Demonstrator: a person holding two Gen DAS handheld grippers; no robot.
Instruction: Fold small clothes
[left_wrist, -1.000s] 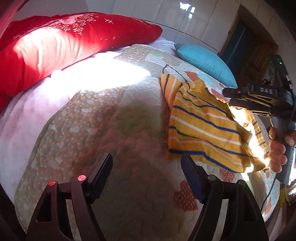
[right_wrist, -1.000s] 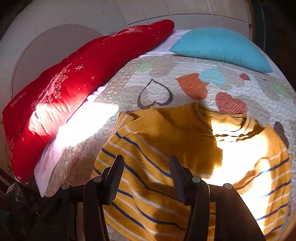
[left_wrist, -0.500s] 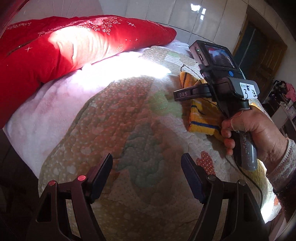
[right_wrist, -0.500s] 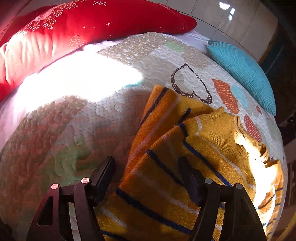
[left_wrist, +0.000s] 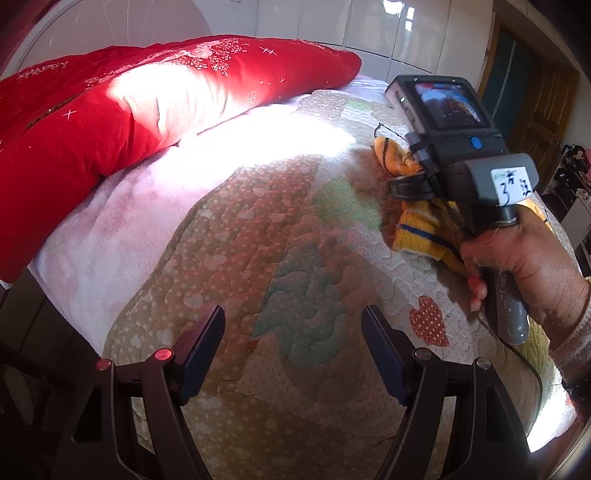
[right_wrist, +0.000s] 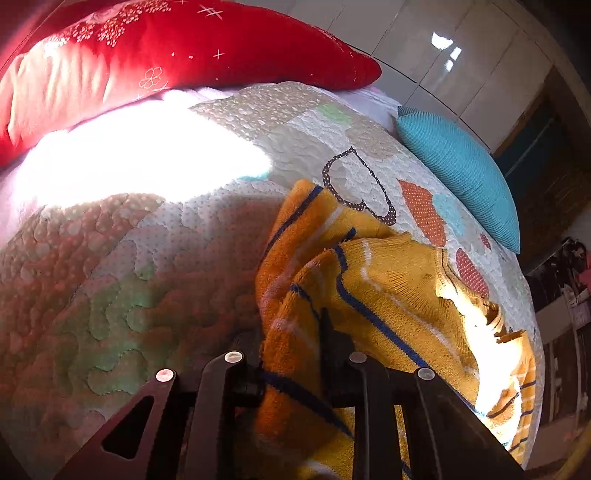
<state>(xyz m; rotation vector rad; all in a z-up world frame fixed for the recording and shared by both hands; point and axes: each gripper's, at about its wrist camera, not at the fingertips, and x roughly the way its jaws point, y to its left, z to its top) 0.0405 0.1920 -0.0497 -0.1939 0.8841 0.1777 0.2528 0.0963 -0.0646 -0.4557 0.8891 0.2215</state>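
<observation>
Pinching a bunched edge of the yellow striped sweater (right_wrist: 388, 295), the right gripper (right_wrist: 291, 354) has its jaws drawn narrow on the knit, having just been closing with the fabric between them; a person's hand (left_wrist: 517, 258) grips its handle in the left wrist view. The sweater lies on the quilted bed cover (left_wrist: 258, 258), toward the side of the teal cushion (right_wrist: 461, 173), its collar in a bright patch of sun and one striped part already doubled over the body. The left gripper (left_wrist: 291, 350) hovers wide and empty over bare quilt, well apart from the garment, with the red pillow (left_wrist: 147, 110) beyond. The step in hand appears to be the taking of a side edge for a fold; the next move likely calls for lifting that edge and carrying it across the body without dragging the rest. A second ago the right gripper stood open above the flat, spread sweater; half a second ago it straddled the edge, still wide.
</observation>
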